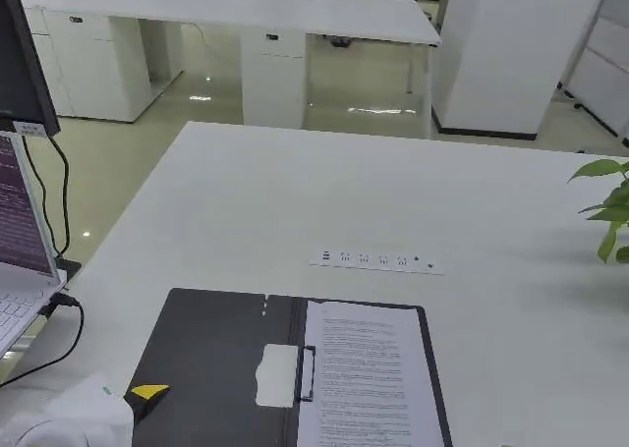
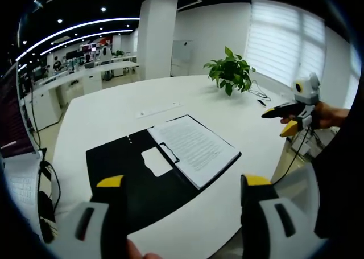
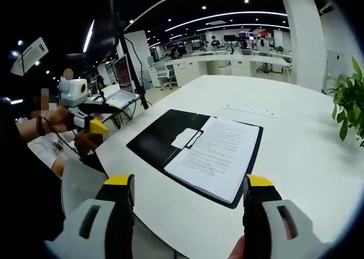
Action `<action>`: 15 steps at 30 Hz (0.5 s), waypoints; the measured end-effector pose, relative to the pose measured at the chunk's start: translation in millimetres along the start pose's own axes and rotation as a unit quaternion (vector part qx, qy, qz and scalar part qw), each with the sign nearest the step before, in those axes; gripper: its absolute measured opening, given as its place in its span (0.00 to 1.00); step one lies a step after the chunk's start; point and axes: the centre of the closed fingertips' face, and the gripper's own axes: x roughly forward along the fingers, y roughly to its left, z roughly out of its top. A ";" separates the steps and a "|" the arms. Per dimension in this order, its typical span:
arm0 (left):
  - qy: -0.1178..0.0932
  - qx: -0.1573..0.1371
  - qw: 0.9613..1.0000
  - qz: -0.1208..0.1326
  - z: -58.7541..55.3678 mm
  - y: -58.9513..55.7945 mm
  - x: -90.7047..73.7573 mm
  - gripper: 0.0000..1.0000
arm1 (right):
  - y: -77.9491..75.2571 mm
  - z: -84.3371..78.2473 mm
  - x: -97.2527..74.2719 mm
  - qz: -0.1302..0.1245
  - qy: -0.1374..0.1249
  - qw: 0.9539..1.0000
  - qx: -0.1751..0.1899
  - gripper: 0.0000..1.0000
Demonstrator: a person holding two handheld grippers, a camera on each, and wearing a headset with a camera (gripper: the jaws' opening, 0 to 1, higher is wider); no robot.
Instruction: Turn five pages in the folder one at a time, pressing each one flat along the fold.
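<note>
Folder (image 1: 221,354) open on table (image 1: 295,192), sheets (image 1: 369,378) on right half. Left gripper (image 2: 183,182), right gripper (image 3: 189,180) spread wide, empty, well apart from it. Risk: pinching several sheets together; sheet edges too blurred to judge

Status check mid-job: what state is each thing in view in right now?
folder, open, flat on the table
pages, flat on the folder's right half, none lifted
left gripper, open, empty
right gripper, open, empty
laptop, lid open, screen lit
</note>
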 end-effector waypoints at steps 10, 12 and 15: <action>0.007 0.027 0.998 -0.056 19.3 -22.5 44.7 0.81 | -4.8 -1.9 1.7 -0.006 0.006 1.000 0.007 0.77; 0.000 0.024 0.997 -0.072 26.3 -28.6 52.2 0.81 | -4.4 -1.6 2.2 -0.007 0.009 1.000 0.004 0.77; 0.003 0.030 0.996 -0.083 30.3 -32.8 63.1 0.81 | -5.1 -1.5 2.8 -0.008 0.008 1.000 0.008 0.77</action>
